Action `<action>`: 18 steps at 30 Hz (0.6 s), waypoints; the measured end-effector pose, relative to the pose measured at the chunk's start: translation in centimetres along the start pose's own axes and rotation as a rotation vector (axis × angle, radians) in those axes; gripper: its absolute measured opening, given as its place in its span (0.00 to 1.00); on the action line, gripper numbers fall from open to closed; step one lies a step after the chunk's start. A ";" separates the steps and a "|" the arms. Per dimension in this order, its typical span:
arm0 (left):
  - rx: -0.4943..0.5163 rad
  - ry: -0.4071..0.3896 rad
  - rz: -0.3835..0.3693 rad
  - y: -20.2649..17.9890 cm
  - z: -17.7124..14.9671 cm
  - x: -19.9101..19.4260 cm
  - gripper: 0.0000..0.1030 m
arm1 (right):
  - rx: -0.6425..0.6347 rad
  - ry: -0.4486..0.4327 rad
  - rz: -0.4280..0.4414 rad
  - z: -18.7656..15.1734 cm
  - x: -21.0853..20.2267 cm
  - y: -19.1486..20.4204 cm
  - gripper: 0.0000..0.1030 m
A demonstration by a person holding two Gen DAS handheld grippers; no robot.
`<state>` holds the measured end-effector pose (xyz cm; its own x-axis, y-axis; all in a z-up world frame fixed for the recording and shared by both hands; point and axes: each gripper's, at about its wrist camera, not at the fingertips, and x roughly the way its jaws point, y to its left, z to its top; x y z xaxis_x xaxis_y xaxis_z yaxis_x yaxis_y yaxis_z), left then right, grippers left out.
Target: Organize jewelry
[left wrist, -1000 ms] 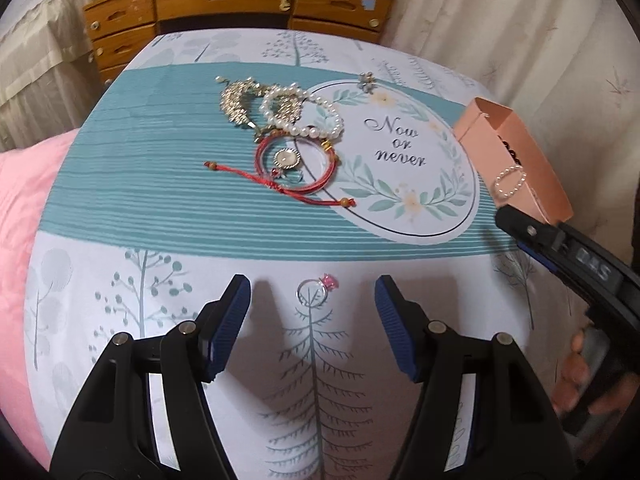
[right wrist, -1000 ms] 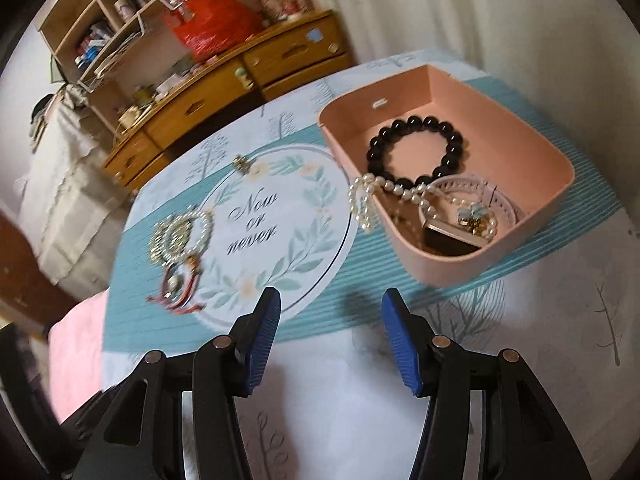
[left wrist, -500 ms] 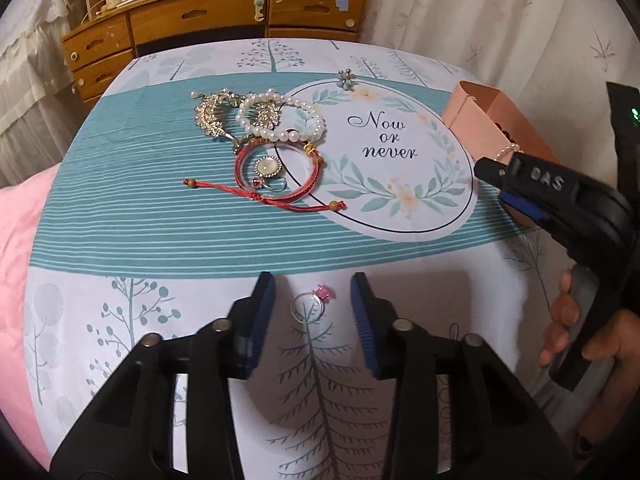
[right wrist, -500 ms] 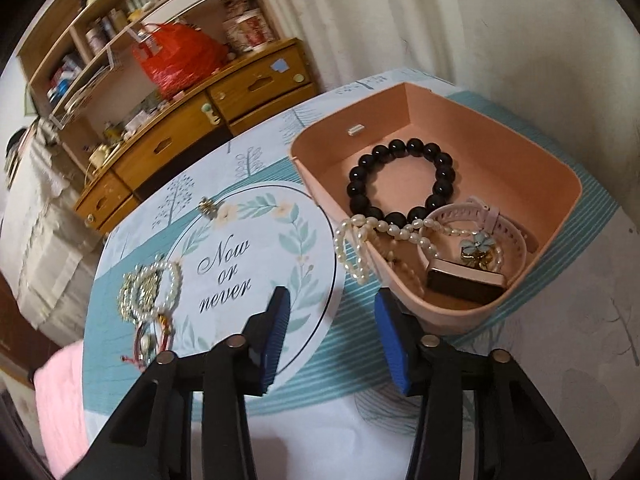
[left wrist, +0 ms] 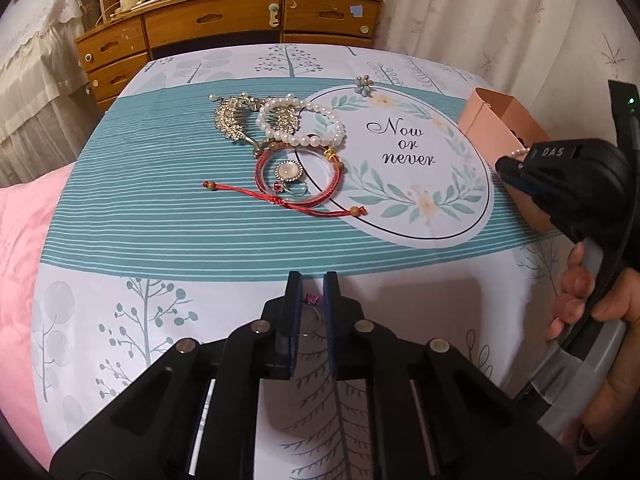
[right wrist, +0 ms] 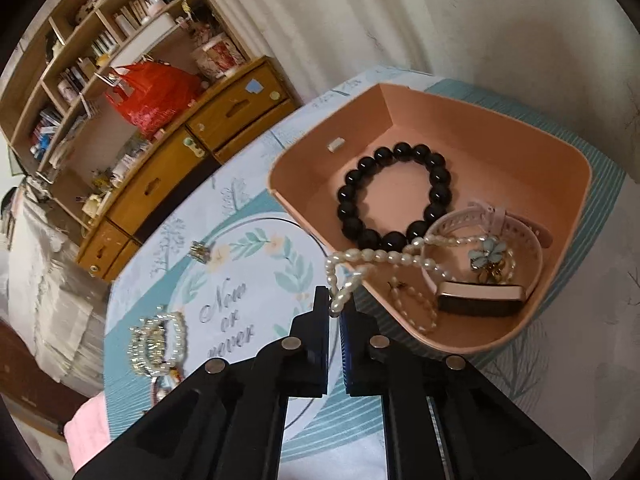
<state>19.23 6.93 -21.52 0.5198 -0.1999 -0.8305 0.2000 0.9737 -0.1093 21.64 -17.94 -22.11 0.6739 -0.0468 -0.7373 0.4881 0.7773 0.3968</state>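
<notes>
My left gripper point(left wrist: 312, 292) is shut on a silver ring with a pink stone point(left wrist: 312, 299), low over the tablecloth. My right gripper point(right wrist: 334, 306) is shut on the end of a pearl necklace point(right wrist: 372, 258) that hangs over the rim of the pink box point(right wrist: 560, 248). The box holds a black bead bracelet point(right wrist: 394, 194), a pink watch point(right wrist: 480, 300) and a blue flower piece point(right wrist: 488, 254). On the cloth lie a pearl bracelet point(left wrist: 304, 124), a gold brooch point(left wrist: 232, 118), a red cord bracelet point(left wrist: 296, 178) and a flower earring point(left wrist: 364, 85).
A wooden dresser point(left wrist: 224, 28) stands behind the table, with shelves and a red bag point(right wrist: 154, 92) above it. A curtain point(left wrist: 500, 12) hangs at the right. A pink cloth point(left wrist: 20, 240) lies at the table's left edge. The right gripper and hand point(left wrist: 576, 184) show beside the box.
My left gripper has closed on the ring. My right gripper has moved to the box rim and closed on the pearl necklace's hanging end.
</notes>
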 end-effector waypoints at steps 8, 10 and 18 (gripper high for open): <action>-0.016 -0.014 -0.005 -1.3 0.2 -0.5 0.07 | -0.087 -0.064 0.066 1.2 -2.5 1.5 0.05; -0.019 -0.019 -0.004 -1.8 0.3 -0.7 0.07 | -0.110 -0.081 0.086 1.6 -3.4 1.6 0.05; -0.006 -0.067 -0.004 -5.2 1.7 -2.1 0.07 | -0.229 -0.184 0.146 4.9 -8.0 0.4 0.05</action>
<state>18.55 2.13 -18.28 0.5737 -0.2107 -0.7915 0.1975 0.9734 -0.1160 19.18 -20.36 -13.36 0.8264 -0.0208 -0.5627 0.2556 0.9043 0.3419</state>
